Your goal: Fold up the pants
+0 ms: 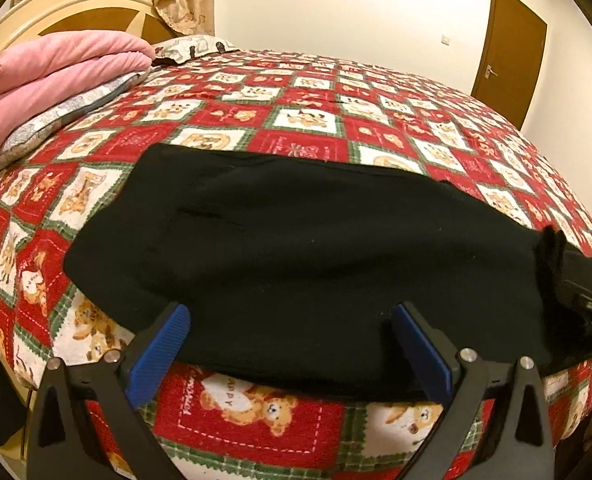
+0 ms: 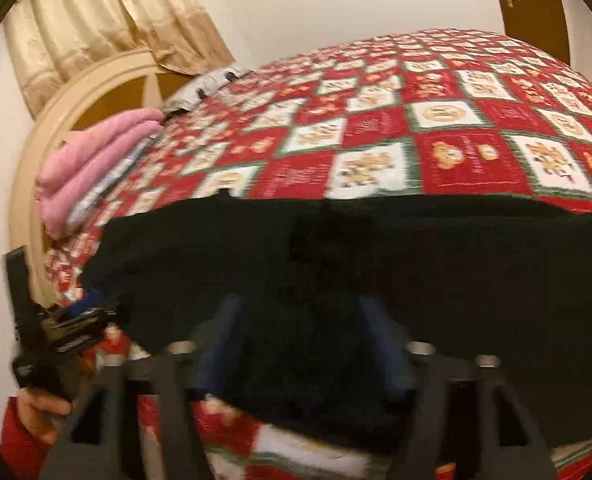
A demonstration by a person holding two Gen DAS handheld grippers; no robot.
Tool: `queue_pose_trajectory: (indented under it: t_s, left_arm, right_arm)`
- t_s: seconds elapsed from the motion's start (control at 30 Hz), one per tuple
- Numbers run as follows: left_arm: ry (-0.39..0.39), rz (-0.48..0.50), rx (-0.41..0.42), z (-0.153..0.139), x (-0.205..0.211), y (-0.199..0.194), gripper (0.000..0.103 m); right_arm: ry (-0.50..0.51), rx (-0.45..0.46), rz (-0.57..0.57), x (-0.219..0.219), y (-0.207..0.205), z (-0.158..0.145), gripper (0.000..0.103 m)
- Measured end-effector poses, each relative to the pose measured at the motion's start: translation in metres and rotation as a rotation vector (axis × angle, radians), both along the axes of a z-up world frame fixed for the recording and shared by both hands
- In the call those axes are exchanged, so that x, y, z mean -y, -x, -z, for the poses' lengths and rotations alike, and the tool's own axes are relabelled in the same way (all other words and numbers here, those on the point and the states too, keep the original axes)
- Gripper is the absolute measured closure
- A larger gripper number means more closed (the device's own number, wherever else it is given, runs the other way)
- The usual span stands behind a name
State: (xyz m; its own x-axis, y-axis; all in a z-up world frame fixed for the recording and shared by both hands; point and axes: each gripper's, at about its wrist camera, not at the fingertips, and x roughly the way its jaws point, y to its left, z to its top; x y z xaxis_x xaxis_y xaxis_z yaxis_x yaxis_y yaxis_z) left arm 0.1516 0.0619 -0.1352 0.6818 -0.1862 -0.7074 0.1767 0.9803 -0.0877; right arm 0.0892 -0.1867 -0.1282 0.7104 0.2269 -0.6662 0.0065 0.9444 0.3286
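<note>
Lying flat across the bedspread (image 1: 308, 120), the black pants (image 1: 296, 240) are seen as a broad dark band, with the near edge reaching toward the cameras. All other things are placed here relative to the pants.

Just at the near edge of the pants, the left gripper (image 1: 290, 316) is held with its blue-padded fingers (image 1: 160, 344) spread wide apart; the fabric edge is seen between them, but nothing is pinched. At the right end of the pants, the right gripper (image 1: 584, 304) is partly seen from the left wrist view as a dark body resting on the cloth.

In the blurred right wrist view, the right gripper (image 2: 300, 308) is shown above the near part of the pants (image 2: 376, 264), its fingers (image 2: 220, 340) parted, with dark cloth filling the gap; whether the cloth is touched cannot be told. Beside the left end of the pants, the left gripper (image 2: 90, 302) is seen.

Beyond the left end of the pants, a folded pink blanket (image 1: 56, 72) is stacked on a pillow (image 1: 64, 114) against the headboard (image 1: 80, 4). Far behind the pants, a brown door (image 1: 510, 52) is set in the wall.
</note>
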Motion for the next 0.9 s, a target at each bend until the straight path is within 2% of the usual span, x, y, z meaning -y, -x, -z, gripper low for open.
queue_pose_trajectory:
  t_s: [0.17, 0.23, 0.3, 0.4, 0.53, 0.6, 0.67, 0.73, 0.9]
  left_arm:
    - [-0.007, 0.005, 0.004, 0.001, 0.002, -0.001, 0.0]
    - [-0.006, 0.006, 0.003, 0.001, 0.002, -0.001, 0.0]
    - [0.009, 0.011, 0.003, -0.002, 0.002, 0.0, 0.0]
    - [0.113, 0.076, -0.015, -0.013, 0.006, 0.001, 0.0]
    - [0.293, 0.253, -0.059, -0.031, 0.039, 0.0, 0.001]
    - [0.337, 0.341, -0.077, -0.036, 0.065, -0.001, 0.005]
    - [0.346, 0.429, -0.076, -0.039, 0.098, -0.002, 0.007]
    - [0.307, 0.494, -0.068, -0.036, 0.135, -0.003, 0.007]
    - [0.269, 0.535, -0.147, -0.017, 0.189, -0.01, 0.007]
  right_arm:
    - [-0.048, 0.092, -0.131, -0.025, 0.028, -0.018, 0.031]
    - [-0.046, 0.123, -0.148, -0.023, 0.046, -0.029, 0.031]
    - [-0.044, 0.129, -0.101, -0.009, 0.057, -0.034, 0.031]
    - [-0.079, 0.122, 0.069, 0.04, 0.085, -0.033, 0.031]
    - [-0.157, 0.101, 0.271, 0.097, 0.126, -0.02, 0.031]
    - [-0.186, 0.072, 0.32, 0.109, 0.133, -0.012, 0.031]
    - [-0.197, 0.043, 0.316, 0.111, 0.13, -0.007, 0.031]
    - [-0.183, 0.057, 0.324, 0.11, 0.13, -0.01, 0.031]
    - [-0.185, 0.075, 0.329, 0.12, 0.135, -0.014, 0.031]
